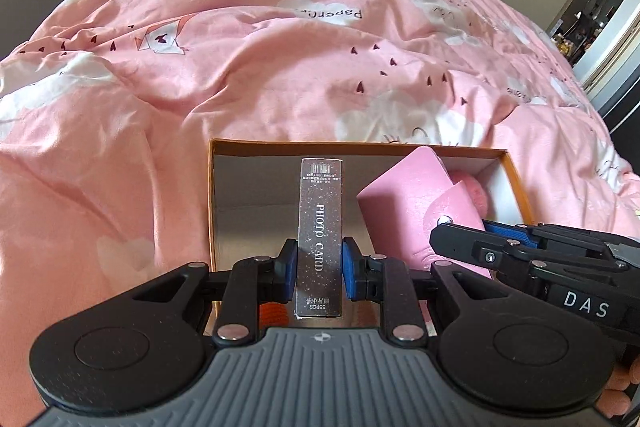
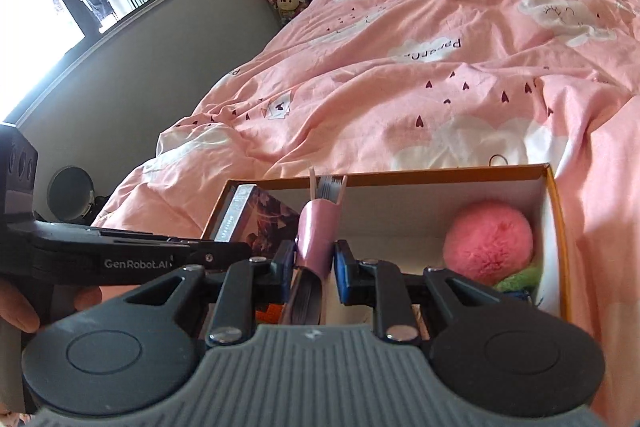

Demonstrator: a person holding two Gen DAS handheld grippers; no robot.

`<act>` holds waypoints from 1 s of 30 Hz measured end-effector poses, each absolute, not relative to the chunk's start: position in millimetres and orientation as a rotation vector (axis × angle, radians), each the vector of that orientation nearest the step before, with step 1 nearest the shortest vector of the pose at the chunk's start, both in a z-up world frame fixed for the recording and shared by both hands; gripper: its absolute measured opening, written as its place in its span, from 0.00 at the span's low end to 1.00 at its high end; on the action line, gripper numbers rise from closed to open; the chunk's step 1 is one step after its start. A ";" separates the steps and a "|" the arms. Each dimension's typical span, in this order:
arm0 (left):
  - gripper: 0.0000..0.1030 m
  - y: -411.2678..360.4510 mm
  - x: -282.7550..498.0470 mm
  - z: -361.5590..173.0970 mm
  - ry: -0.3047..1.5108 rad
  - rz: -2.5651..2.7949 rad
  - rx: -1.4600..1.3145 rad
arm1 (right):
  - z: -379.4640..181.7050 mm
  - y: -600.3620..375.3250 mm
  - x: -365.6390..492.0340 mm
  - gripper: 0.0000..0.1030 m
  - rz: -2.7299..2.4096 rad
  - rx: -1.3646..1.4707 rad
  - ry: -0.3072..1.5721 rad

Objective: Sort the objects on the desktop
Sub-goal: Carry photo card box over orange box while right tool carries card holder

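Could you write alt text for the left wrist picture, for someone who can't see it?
The left gripper clamps a slim dark box marked PHOTO CARD above an open cardboard box on a pink bedspread. To the right, the right gripper holds a pink card wallet over that box.

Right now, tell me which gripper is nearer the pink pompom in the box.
Right. The right gripper, holding the pink card wallet, sits beside the pompom; the left gripper, holding the photo card pack, is farther over.
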State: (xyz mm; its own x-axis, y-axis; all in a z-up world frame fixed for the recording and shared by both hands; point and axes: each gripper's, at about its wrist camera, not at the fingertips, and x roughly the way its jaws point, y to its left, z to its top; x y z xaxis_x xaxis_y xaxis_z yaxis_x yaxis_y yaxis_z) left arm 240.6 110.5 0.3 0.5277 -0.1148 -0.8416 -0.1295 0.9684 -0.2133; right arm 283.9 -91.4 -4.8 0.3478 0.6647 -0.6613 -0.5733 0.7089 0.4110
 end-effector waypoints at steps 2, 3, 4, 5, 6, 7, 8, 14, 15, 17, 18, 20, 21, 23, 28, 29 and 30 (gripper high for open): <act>0.25 108.3 245.6 -9.3 1.028 0.034 -0.234 | -18.4 -83.1 291.3 0.23 0.795 0.125 0.943; 0.25 106.0 247.8 -13.4 1.032 0.050 -0.212 | -23.6 -79.7 294.5 0.23 0.790 0.125 0.953; 0.25 103.2 249.9 -17.3 1.037 0.065 -0.189 | -27.9 -76.6 297.0 0.23 0.786 0.122 0.958; 0.25 100.2 251.5 -20.4 1.044 0.078 -0.168 | -31.9 -73.6 299.1 0.23 0.781 0.121 0.962; 0.25 97.6 252.8 -23.3 1.050 0.089 -0.152 | -35.4 -71.4 301.3 0.23 0.777 0.123 0.967; 0.25 94.7 254.7 -26.1 1.058 0.102 -0.137 | -39.0 -69.3 303.3 0.23 0.774 0.127 0.973; 0.25 91.9 257.1 -28.5 1.062 0.119 -0.119 | -42.3 -67.7 305.4 0.23 0.769 0.133 0.979; 0.25 87.3 269.9 -34.0 1.083 0.205 -0.065 | -62.4 -57.8 317.2 0.23 0.740 0.143 1.041; 0.25 86.1 271.2 -34.5 1.088 0.209 -0.052 | -66.3 -56.3 318.6 0.23 0.736 0.138 1.055; 0.25 84.0 273.4 -36.0 1.098 0.215 -0.031 | -73.0 -54.2 320.7 0.23 0.732 0.130 1.079; 0.25 84.2 274.0 -36.5 1.102 0.217 -0.029 | -74.9 -53.3 321.1 0.23 0.734 0.127 1.086; 0.25 85.5 275.2 -37.0 1.111 0.216 -0.032 | -78.4 -52.2 322.5 0.23 0.740 0.126 1.101; 0.26 86.7 275.4 -36.9 1.114 0.214 -0.039 | -78.7 -52.0 323.1 0.23 0.745 0.129 1.102; 0.26 88.2 275.3 -36.1 1.114 0.206 -0.050 | -79.4 -51.9 325.3 0.23 0.749 0.137 1.108; 0.27 95.4 273.5 -30.6 1.092 0.186 -0.075 | -80.4 -47.5 327.0 0.23 0.762 0.145 1.111; 0.30 96.5 273.0 -29.2 1.087 0.190 -0.068 | -80.4 -45.4 326.7 0.23 0.764 0.142 1.111; 0.30 98.0 272.2 -27.2 1.077 0.192 -0.063 | -80.2 -43.8 326.2 0.23 0.767 0.140 1.111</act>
State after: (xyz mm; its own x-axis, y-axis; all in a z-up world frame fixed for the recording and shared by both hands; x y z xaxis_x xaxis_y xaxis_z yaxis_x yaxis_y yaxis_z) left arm 272.2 98.0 -27.2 0.4596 0.1253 -0.8793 -0.1863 0.9816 0.0426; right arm 326.2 -43.8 -80.2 0.2204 0.6191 -0.7538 -0.4863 0.7396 0.4653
